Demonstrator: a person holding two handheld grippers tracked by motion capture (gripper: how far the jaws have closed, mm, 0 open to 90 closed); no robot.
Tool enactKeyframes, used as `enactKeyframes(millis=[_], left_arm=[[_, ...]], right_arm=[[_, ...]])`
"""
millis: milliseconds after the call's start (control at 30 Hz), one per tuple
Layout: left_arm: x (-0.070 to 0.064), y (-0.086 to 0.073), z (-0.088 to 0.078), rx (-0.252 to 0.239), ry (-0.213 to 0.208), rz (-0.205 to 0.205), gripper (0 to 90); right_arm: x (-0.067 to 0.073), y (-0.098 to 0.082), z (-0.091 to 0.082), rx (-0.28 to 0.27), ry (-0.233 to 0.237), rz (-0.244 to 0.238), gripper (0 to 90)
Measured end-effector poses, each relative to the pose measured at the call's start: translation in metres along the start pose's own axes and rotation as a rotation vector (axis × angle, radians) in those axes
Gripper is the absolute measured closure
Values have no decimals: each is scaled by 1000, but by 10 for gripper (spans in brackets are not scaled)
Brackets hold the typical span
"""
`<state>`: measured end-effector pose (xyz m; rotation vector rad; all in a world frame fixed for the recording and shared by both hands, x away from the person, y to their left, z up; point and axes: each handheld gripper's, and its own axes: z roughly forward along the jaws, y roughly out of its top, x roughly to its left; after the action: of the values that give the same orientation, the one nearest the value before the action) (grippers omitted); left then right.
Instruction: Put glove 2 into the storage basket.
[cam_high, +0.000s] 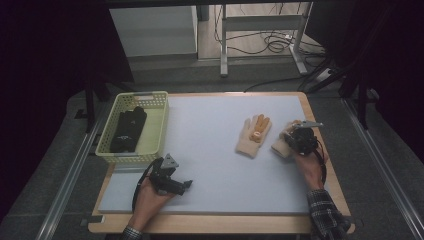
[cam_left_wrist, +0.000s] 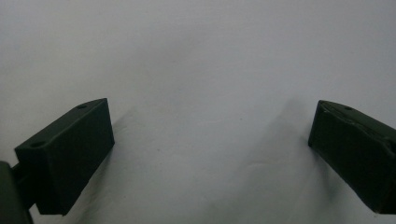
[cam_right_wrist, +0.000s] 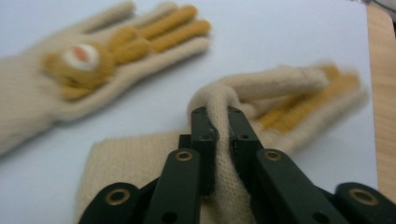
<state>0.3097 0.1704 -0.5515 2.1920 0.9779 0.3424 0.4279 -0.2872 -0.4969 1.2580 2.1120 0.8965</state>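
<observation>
My right hand-held gripper (cam_right_wrist: 218, 122) is clamped on a pinched fold of the near cream glove (cam_right_wrist: 261, 100). The second glove (cam_right_wrist: 100, 56), bearing an orange emblem, lies just beyond, apart. No legible writing. My left hand-held gripper (cam_left_wrist: 210, 140) stands apart over bare table (cam_left_wrist: 201, 60).

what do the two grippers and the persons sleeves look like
Both are black handheld tools. The left gripper carries a grey three-cornered plate on top and trails a black cable; its jaws end in blocky black pads. The right gripper also has a grey plate, plus slim black link arms with brass-coloured rivets. The sleeve is dark plaid.
</observation>
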Motion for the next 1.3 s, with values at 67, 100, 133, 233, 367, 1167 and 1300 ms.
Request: enactKeyframes(millis=[67,100,133,233,367,1167,1300], left_arm=[[0,0,0,0,0,-3,1],[0,0,0,0,0,-2,1],[0,0,0,0,0,-4,1],[0,0,0,1,0,0,1],[0,0,0,1,0,0,1],[0,0,0,-2,1,-5,2],[0,0,0,-2,1,-6,2]], right_arm=[[3,2,-9,-18,13,-15,837],[4,2,-12,-25,18,-20,837],[6,3,-16,-34,29,-24,837],[11,7,-27,-58,59,-38,837],[24,12,-43,-92,117,-64,836],[182,15,-6,-95,513,-275,816],[195,7,6,-56,550,-290,598]])
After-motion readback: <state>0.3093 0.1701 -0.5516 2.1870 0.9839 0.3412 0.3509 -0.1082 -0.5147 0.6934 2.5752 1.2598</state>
